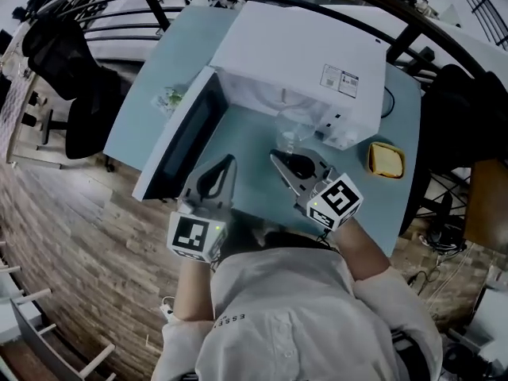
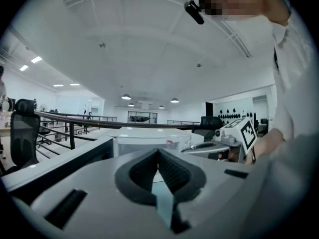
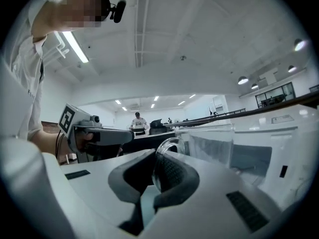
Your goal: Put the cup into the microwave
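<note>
The white microwave (image 1: 302, 62) stands at the back of the pale table (image 1: 151, 101), its door (image 1: 186, 133) swung open to the left. A clear glass cup (image 1: 290, 137) hangs just in front of the open cavity, with my right gripper (image 1: 275, 157) shut on its handle. In the right gripper view the glass handle ring (image 3: 167, 151) sits between the pads, and the cup body (image 3: 209, 146) is ahead of them. My left gripper (image 1: 232, 159) is shut and empty, beside the inner face of the door. In the left gripper view its jaws (image 2: 158, 152) meet at the tip.
A yellow object (image 1: 386, 159) lies on the table right of the microwave, and a small green thing (image 1: 171, 98) behind the door. Black office chairs (image 1: 75, 78) and a railing surround the table. A person stands far off (image 3: 138, 122).
</note>
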`<state>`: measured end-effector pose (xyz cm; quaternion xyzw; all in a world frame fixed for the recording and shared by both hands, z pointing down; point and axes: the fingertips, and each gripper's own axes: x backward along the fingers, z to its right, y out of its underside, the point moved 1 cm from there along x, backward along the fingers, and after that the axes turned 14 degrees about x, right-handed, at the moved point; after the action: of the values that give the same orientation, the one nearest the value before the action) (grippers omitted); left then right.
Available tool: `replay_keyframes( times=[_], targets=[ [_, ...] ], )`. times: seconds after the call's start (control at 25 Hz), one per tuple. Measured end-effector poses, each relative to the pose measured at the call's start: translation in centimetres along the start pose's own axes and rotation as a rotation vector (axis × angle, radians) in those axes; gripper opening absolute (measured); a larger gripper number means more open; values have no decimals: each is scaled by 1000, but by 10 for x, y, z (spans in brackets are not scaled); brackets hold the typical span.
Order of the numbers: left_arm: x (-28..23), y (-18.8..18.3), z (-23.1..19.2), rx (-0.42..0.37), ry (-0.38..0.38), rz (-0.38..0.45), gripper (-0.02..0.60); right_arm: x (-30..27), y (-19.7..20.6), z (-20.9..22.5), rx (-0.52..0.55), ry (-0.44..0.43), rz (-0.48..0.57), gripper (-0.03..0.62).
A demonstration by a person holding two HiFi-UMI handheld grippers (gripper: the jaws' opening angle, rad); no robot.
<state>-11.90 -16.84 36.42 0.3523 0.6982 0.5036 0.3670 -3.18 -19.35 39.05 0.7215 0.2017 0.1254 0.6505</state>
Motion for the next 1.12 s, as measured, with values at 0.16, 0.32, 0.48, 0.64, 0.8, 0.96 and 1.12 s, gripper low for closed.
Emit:
replay_keyframes(
  times=[0.16, 0.32, 0.48, 0.64, 0.8, 0.96, 1.12],
  targets=[
    [-29, 2, -13, 50, 48, -32, 3, -20, 29, 18, -46, 26, -32, 17],
    [-49, 14, -28, 69, 80, -61, 3, -41, 60, 36, -89, 42, -80, 17],
    [-73, 30, -47, 75, 85, -75, 3, -64, 89, 64, -105, 62, -94, 17],
    [-84, 43, -57, 87, 88, -95, 3, -82, 108, 84, -118, 88, -101, 17],
    [-94, 50, -62, 81, 102, -111, 3, -95, 115, 105, -132, 119, -93, 17],
    [-105, 51, -68, 68, 111, -120, 3, -108, 122, 119, -123, 132, -95, 17],
    [-112, 53, -72, 67, 121, -123, 3, -119, 131, 130, -109, 150, -101, 17]
  ],
)
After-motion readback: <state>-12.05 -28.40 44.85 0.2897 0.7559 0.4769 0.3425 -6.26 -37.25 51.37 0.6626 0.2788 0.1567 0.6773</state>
